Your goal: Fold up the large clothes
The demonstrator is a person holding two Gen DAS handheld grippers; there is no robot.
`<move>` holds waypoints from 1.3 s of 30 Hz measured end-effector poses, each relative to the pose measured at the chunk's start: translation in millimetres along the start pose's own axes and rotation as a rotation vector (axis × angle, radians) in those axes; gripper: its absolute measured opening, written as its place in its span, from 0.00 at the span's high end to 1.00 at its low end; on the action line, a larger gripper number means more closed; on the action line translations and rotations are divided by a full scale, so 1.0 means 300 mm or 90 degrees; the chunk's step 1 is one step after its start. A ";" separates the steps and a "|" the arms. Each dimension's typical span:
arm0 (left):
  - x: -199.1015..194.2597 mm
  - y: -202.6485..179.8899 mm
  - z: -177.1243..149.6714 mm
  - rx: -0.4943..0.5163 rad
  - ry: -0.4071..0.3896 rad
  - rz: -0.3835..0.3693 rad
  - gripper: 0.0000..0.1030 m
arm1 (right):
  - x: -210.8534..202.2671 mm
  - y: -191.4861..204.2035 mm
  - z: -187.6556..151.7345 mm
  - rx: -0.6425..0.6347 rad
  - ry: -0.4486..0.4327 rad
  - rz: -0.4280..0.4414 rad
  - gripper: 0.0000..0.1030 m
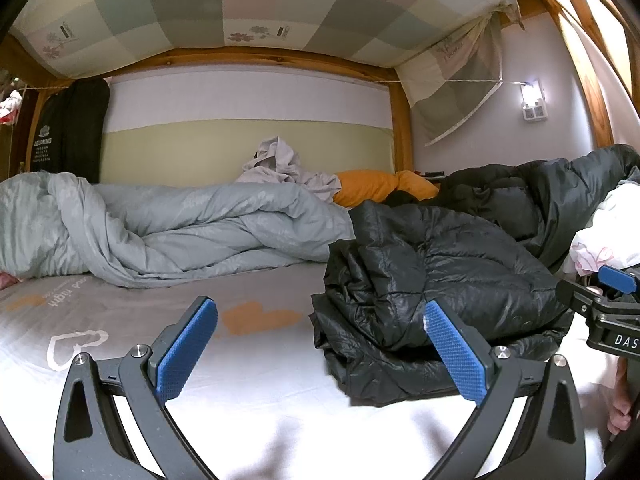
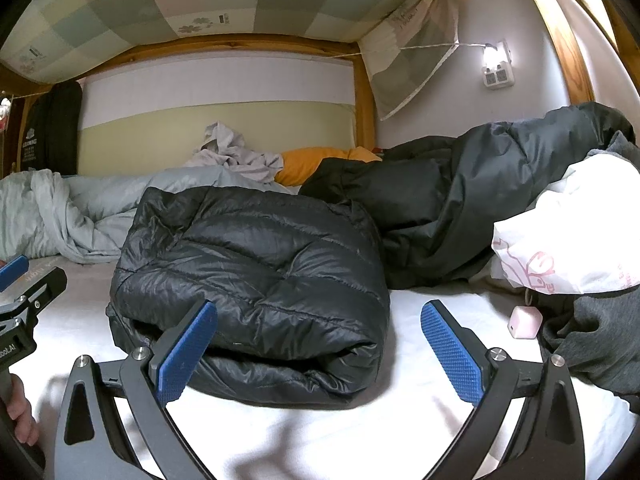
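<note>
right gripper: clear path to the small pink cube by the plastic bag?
Probably yes. The right gripper is open, and the pink cube sits on bare sheet just right of its fingers, nothing between.

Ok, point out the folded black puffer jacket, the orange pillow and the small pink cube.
folded black puffer jacket point(image 2: 256, 264): right wrist view, middle of its quilted top.
orange pillow point(image 1: 368, 186): left wrist view, its front face.
small pink cube point(image 2: 526, 322): right wrist view, its front face.
</note>
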State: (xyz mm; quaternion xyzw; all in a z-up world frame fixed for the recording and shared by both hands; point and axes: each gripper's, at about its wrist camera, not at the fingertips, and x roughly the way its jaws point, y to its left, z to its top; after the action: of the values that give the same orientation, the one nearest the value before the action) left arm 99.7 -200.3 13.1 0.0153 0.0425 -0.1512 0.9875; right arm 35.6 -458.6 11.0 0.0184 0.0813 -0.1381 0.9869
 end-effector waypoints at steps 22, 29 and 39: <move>0.000 0.011 -0.005 0.001 0.002 -0.001 0.00 | 0.010 -0.021 -0.003 0.014 0.016 -0.007 0.00; -0.006 0.012 -0.007 -0.003 0.003 -0.001 0.00 | 0.016 -0.023 -0.001 0.012 0.018 -0.007 0.00; -0.003 0.021 -0.005 -0.009 0.005 -0.003 0.00 | 0.016 -0.023 -0.001 0.012 0.017 -0.007 0.00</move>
State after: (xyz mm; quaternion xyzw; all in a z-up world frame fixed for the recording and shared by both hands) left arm 100.6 -193.9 11.8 0.0086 0.0478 -0.1528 0.9871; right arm 38.2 -466.6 9.9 0.0292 0.0935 -0.1437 0.9848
